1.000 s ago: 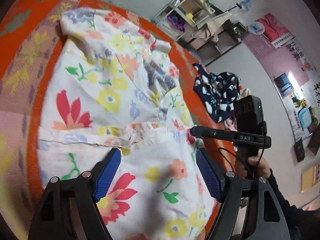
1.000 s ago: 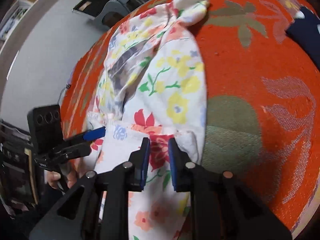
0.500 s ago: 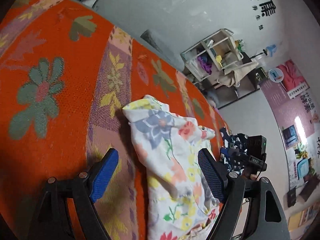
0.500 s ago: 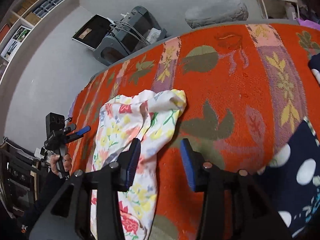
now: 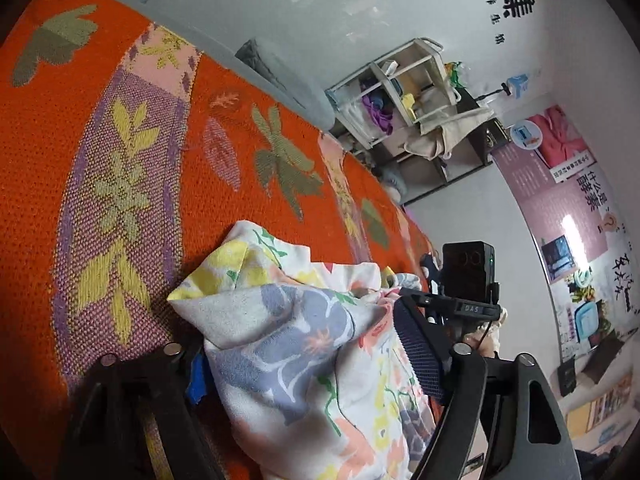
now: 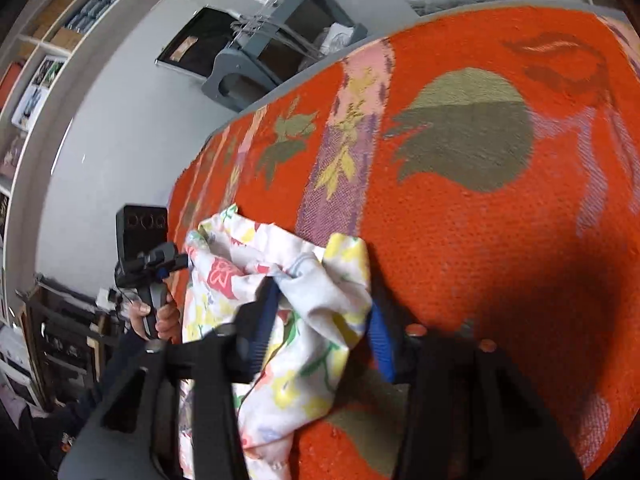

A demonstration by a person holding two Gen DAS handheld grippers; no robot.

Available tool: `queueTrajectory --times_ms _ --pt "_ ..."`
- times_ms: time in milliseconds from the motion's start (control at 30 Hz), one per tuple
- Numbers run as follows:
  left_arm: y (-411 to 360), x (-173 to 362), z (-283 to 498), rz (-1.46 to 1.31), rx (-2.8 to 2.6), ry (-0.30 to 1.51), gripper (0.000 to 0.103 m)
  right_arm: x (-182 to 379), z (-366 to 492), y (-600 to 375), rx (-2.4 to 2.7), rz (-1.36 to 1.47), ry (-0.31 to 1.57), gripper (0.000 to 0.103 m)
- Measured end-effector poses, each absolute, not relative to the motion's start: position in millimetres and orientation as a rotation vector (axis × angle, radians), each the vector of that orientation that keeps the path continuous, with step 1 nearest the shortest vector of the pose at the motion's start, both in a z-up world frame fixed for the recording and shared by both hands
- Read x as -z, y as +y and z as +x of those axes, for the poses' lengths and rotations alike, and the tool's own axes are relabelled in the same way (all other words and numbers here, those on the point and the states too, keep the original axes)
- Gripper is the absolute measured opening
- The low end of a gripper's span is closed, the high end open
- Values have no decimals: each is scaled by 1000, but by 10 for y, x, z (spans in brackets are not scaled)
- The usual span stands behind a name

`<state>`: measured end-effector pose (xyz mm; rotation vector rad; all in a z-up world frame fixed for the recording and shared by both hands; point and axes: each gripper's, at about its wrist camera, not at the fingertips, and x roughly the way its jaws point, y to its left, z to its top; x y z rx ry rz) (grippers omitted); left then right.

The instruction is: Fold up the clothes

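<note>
A white floral garment (image 5: pixel 304 344) lies bunched on the orange patterned blanket (image 5: pixel 60 128). My left gripper (image 5: pixel 308 364) is open, its jaws either side of one far corner of the cloth. My right gripper (image 6: pixel 320 332) is open too, with the other corner of the garment (image 6: pixel 320 292) between its blue pads. Neither jaw has closed on the cloth. The right gripper shows in the left wrist view (image 5: pixel 468 284), and the left gripper in the right wrist view (image 6: pixel 148 256).
The orange blanket (image 6: pixel 500 240) stretches away beyond the garment. A white shelf with clutter (image 5: pixel 400 96) stands by the far wall. A grey machine (image 6: pixel 280 40) sits past the blanket's far edge. Posters (image 5: pixel 560 184) hang on the wall.
The right gripper let go of the garment's near edge. Both grippers moved forward to the far corners of the garment, and now straddle them with jaws open.
</note>
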<state>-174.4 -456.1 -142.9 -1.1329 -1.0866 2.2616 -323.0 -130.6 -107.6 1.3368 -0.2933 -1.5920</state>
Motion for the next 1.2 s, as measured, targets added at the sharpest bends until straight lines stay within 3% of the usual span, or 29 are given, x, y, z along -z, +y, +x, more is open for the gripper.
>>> queueTrajectory --times_ms 33,133,200,467,700,833,1033,1067,1100,1133,1167,1200 --pt "-4554 1427 -1732 -1126 -2264 -1081 53 1063 -3197 -1337 1598 1332 -273 11" --pt "-4544 1336 -1676 -1105 -2276 -1047 32 888 -3069 -1359 1617 1285 -238 9" --pt "-4536 1177 -1591 -1053 -2294 -1018 27 720 -2959 -1367 1620 1247 -213 9" --pt "-4229 424 -713 -938 -2278 -798 26 9 -1860 -1257 1603 1096 72 9" --pt "-3787 461 565 -1019 -2222 -705 26 -165 -572 -937 1558 1031 341 9" --pt "-3603 898 982 -1198 -2180 -692 26 144 -185 -849 1562 1056 475 9" --pt "-3376 1128 1212 -1384 -2156 -575 26 660 299 -750 1566 1099 676 11" --pt "-3370 1099 1241 -1396 -2160 -560 29 713 327 -757 1566 1100 710 16" --pt "-3379 1062 1270 -1407 -2164 -547 39 767 355 -764 1566 1101 744 21" --pt "-3390 1028 1303 -1419 -2167 -534 57 789 387 -766 1564 1098 767 23" --pt "-3416 994 1355 -1428 -2170 -527 68 789 422 -764 1561 1094 781 28" --pt "-3458 939 1425 -1417 -2175 -538 88 788 458 -763 1558 1090 795 35"
